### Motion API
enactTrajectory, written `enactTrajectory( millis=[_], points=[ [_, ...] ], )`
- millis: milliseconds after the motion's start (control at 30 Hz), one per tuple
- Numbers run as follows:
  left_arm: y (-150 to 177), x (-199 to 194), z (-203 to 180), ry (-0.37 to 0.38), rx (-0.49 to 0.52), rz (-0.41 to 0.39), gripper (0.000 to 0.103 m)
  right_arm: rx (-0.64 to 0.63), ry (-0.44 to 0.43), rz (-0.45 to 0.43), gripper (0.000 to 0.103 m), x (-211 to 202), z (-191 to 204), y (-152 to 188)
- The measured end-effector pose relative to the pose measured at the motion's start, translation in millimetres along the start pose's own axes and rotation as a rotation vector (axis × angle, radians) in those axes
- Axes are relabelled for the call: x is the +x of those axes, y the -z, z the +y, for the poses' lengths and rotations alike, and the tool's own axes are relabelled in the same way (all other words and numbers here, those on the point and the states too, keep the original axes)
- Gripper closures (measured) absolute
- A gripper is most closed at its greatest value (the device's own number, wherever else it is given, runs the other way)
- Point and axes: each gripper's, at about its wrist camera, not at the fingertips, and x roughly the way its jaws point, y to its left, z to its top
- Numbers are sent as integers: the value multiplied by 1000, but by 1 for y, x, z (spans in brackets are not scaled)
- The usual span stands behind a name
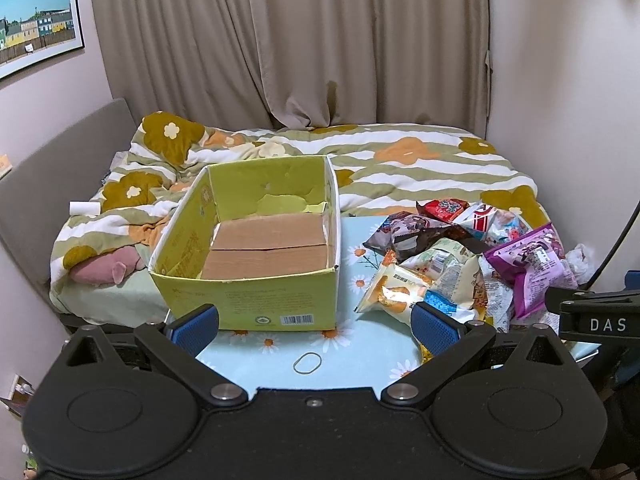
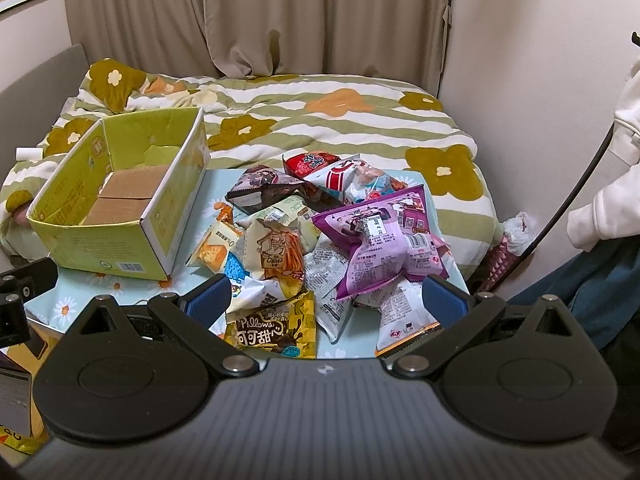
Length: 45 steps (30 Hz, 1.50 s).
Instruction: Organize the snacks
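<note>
The box (image 1: 256, 264) sits open and bare on the left of the tabletop (image 1: 352, 344), its cardboard floor showing, and the snacks lie in a loose heap (image 2: 320, 232) just to its right. Nothing has gone in yet, so the job looks to be at its start.

Both pairs of tongs are spread wide and hold nothing. The left tongs (image 1: 316, 326) hang in front of the box's near wall; the right tongs (image 2: 326, 300) hover over the near edge of the heap, with the purple packet (image 2: 380, 248) and the yellow cocoa packet (image 2: 272, 328) lying between their fingers.

The sensible first pick is the purple packet, since it rides on top of the pile and nothing pins it down. Pinching it by a crimped end seam or across the puffed middle with light pressure should avoid crushing what is inside. Lifting straight up before swinging left should keep the packets underneath from being dragged off the tabletop's edge. Setting it flat against the box's far wall would leave room for the rest. The left tongs could steady the box, which is light and likely to slide. A rubber band (image 1: 307, 362) lies near the front edge and is best left alone.
</note>
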Motion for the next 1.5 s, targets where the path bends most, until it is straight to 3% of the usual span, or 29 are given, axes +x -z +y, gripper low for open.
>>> enactTrajectory(
  millis=[1500],
  points=[
    [-3,5,5,8,1,10,0,17,-11,17,0,10,1,-2]
  ],
)
